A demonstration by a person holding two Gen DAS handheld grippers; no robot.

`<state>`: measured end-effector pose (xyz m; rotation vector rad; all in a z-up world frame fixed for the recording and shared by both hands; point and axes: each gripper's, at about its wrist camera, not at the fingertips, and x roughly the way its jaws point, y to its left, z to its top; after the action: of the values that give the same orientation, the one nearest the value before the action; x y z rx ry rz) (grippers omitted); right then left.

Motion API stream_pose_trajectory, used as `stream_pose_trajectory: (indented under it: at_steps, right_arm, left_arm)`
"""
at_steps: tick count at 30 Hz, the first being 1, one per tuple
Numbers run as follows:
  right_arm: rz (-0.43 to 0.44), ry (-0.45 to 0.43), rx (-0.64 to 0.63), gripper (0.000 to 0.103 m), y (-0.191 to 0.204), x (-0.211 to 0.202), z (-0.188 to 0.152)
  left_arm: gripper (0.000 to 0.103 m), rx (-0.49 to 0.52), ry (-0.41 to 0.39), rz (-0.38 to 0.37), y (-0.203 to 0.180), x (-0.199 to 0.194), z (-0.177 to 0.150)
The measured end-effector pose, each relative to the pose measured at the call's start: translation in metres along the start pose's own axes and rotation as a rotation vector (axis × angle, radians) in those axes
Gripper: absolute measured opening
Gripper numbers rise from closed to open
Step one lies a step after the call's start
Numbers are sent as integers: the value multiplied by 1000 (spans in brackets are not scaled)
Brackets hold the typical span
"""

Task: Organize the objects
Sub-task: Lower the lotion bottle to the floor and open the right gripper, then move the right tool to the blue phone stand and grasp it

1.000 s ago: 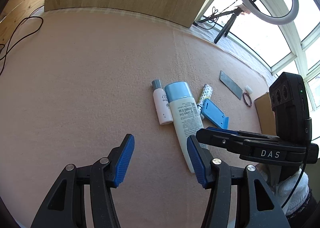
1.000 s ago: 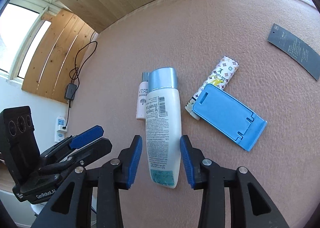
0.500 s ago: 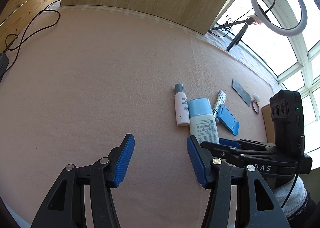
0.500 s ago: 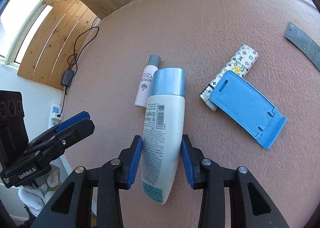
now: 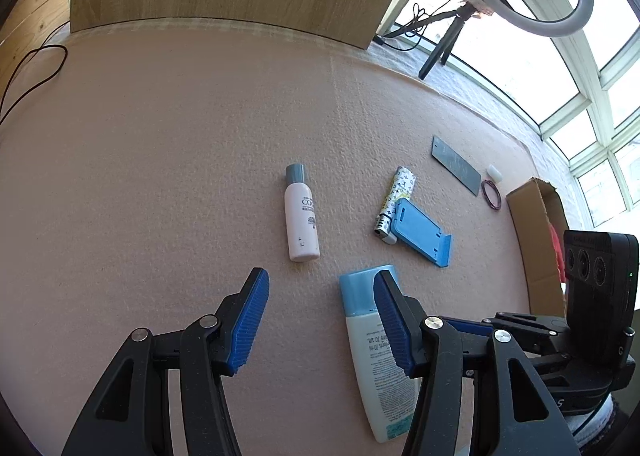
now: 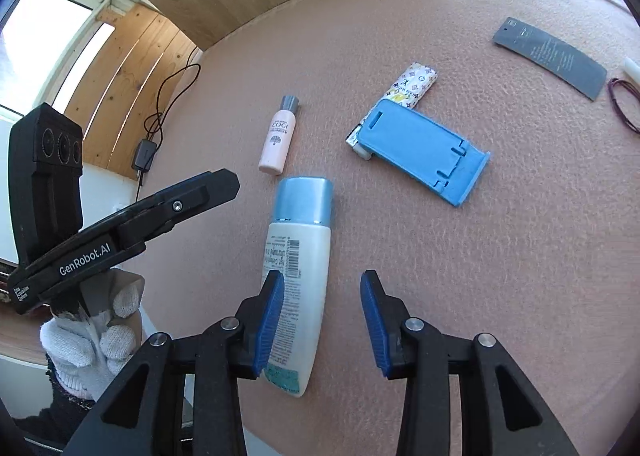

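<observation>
Nearest, the right gripper (image 6: 322,320) has its jaws apart; the large blue-capped bottle (image 6: 298,280) lies flat near the tabletop's (image 6: 500,276) near edge, beside one jaw, not clamped. The left gripper (image 5: 318,322) is likewise apart and empty. The bottle looks light, smooth plastic, likely slippery: grip mid-body across its width. Farther in lie a small pink bottle (image 6: 279,139) and a blue phone stand (image 6: 420,151).

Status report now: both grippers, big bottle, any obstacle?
Both hand-held grippers open, left, right. Big bottle lies flat, not gripped, beside right's left finger. Small bottle and blue stand lie apart, beyond it.
</observation>
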<state>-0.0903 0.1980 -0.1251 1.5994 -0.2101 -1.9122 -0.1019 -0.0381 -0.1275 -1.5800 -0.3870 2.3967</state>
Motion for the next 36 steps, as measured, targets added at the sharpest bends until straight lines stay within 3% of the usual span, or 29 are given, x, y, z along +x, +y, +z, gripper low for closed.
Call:
stream_pose_trajectory:
  at_steps: [3, 7, 14, 18, 26, 36]
  right_arm:
    - [-111, -46, -46, 40, -9, -11, 17]
    - [-265, -44, -141, 43, -16, -3, 39]
    - [-331, -14, -362, 51, 1, 13, 56]
    - [-361, 26, -420, 53, 5, 30, 62]
    - [-315, 34, -329, 52, -10, 29, 69]
    - [-266, -11, -165, 35, -33, 10, 60]
  left_arm:
    - [58, 0, 1, 5, -3, 1, -2]
    - [58, -7, -1, 10, -1, -2, -4]
    - [58, -35, -12, 28, 9, -11, -10]
    - [58, -52, -15, 35, 15, -13, -12]
    - [58, -64, -18, 46, 20, -15, -12]
    - [58, -51, -11, 32, 13, -9, -10]
